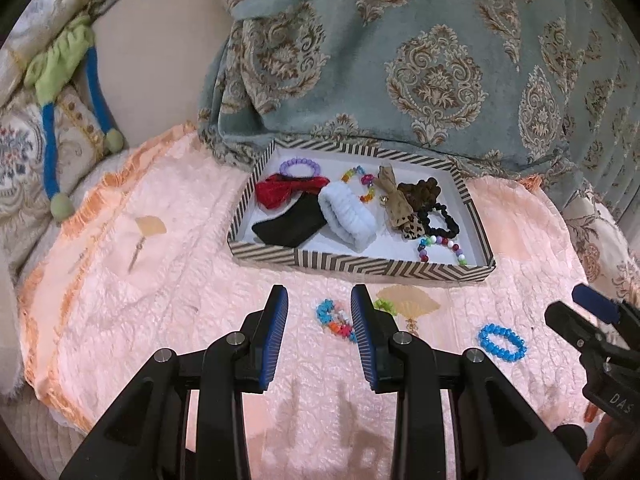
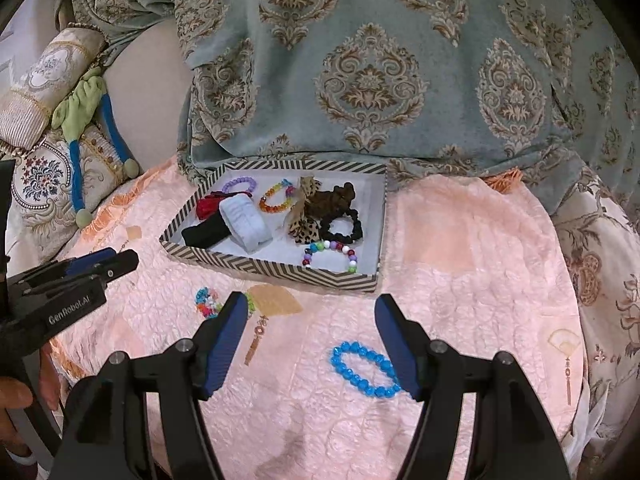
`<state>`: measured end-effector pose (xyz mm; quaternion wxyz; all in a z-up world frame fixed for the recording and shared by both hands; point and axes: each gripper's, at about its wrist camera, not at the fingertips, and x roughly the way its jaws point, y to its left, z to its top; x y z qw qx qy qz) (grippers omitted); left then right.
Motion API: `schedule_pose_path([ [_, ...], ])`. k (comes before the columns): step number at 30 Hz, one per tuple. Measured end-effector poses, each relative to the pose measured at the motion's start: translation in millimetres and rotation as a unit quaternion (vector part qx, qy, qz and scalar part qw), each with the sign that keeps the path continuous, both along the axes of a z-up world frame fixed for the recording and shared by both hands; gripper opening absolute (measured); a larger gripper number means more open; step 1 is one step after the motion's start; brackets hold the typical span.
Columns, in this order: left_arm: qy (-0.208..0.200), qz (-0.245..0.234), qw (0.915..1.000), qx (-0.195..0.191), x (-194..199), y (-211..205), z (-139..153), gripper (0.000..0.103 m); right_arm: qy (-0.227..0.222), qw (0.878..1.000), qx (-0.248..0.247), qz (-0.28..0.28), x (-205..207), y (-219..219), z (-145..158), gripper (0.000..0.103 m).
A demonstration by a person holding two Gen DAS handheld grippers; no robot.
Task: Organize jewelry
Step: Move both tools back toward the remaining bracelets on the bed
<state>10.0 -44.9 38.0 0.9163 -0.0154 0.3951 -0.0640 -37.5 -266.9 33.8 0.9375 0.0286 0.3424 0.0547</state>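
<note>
A multicoloured bracelet of small flower-shaped beads (image 1: 335,320) lies on a pale pink quilted bedspread (image 1: 160,280), just ahead of the left gripper (image 1: 319,305). Its jaws stand apart and grip nothing; the bracelet shows in the gap between them, partly hidden behind the right-hand jaw, and not visibly touched.

A bright blue bracelet of faceted beads (image 2: 366,370) lies flat on the same bedspread between the right gripper's (image 2: 310,322) jaws, close to the right-hand one. Those jaws are wide open and empty.

Beyond both pairs of jaws sits a shallow rectangular tray with black-and-cream striped walls (image 1: 360,266). Inside it are a lilac bead bracelet (image 1: 300,168), a red fabric bow (image 1: 286,192), a black cloth band (image 1: 294,226), a white fluffy wristband (image 1: 346,212), an orange and rainbow bead bracelet (image 1: 360,184), a leopard-print bow (image 1: 400,208), a black scrunchie (image 1: 438,218) and a bracelet of mixed round coloured beads (image 1: 442,246).

Behind the tray hangs blue-grey cloth with a gold damask pattern (image 1: 420,60).
</note>
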Motion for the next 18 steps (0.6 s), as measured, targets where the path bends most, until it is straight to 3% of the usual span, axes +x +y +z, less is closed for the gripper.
schedule_pose_path([
  [7,0.058,0.001,0.9956,-0.073,13,19,-23,0.016,0.034,0.999,0.001,-0.016,-2,-26,-30,0.069],
  [13,0.12,-0.005,0.9851,-0.123,32,19,-56,0.016,0.085,0.995,0.015,-0.042,3,-58,-69,0.069],
  [18,0.153,0.01,0.9726,-0.175,52,22,-84,0.029,0.116,0.992,0.008,-0.045,15,-67,-89,0.069],
])
